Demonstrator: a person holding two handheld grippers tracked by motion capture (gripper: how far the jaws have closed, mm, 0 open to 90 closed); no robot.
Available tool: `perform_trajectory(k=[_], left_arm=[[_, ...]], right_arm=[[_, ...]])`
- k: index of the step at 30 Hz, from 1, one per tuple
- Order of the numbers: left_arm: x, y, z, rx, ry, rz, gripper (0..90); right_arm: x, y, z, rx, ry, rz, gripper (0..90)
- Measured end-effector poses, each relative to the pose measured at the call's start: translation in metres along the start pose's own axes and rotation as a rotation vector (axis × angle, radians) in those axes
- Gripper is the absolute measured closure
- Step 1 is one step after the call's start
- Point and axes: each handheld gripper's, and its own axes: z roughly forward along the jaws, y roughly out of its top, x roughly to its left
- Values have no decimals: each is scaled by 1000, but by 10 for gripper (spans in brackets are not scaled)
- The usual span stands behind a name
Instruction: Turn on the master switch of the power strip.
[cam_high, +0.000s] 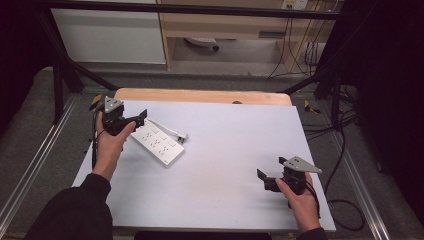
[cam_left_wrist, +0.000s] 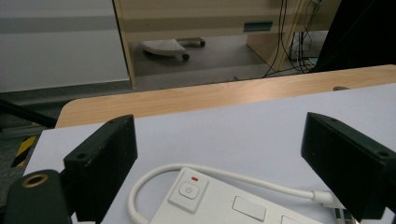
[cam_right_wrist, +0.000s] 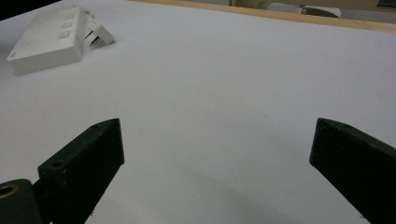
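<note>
Power strip lies flat on the white table sheet, in its far-left part, long axis running diagonally: switch end up-left, plain end down-right toward the table middle. Its short white cable loops off the switch end along the far side of the strip and ends at the plug, which rests on the sheet just beyond the strip's middle.

Left gripper sits at the switch end of the strip. In the left gripper view its jaws stand wide apart, holding nothing, with the switch button and the cable loop between and below them. I read the strip as lying directly under and ahead of this gripper; I cannot tell whether the jaws touch it.

Right gripper is well apart from the strip, at the near-right of the sheet. Jaws spread, empty, pointed back toward the strip, which shows far off at upper left in the right gripper view.

Judgement: left hand is much the nearer. Any grasp would go across the strip's short width, at the switch end.
</note>
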Motion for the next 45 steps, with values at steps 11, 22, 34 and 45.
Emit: perform_trajectory(k=[11, 22, 34, 45], left_arm=[[6, -5, 12, 13, 43, 12, 113], [8, -9, 23, 35, 65, -12, 133], [9, -11, 29, 80, 85, -15, 202], [6, -7, 34, 89, 78, 4, 320]], right_arm=[[0, 0, 0, -1, 6, 3, 39], [1, 1, 0, -8, 11, 3, 39], [0, 1, 0, -7, 9, 7, 39], [0, 1, -1, -12, 8, 11, 39]])
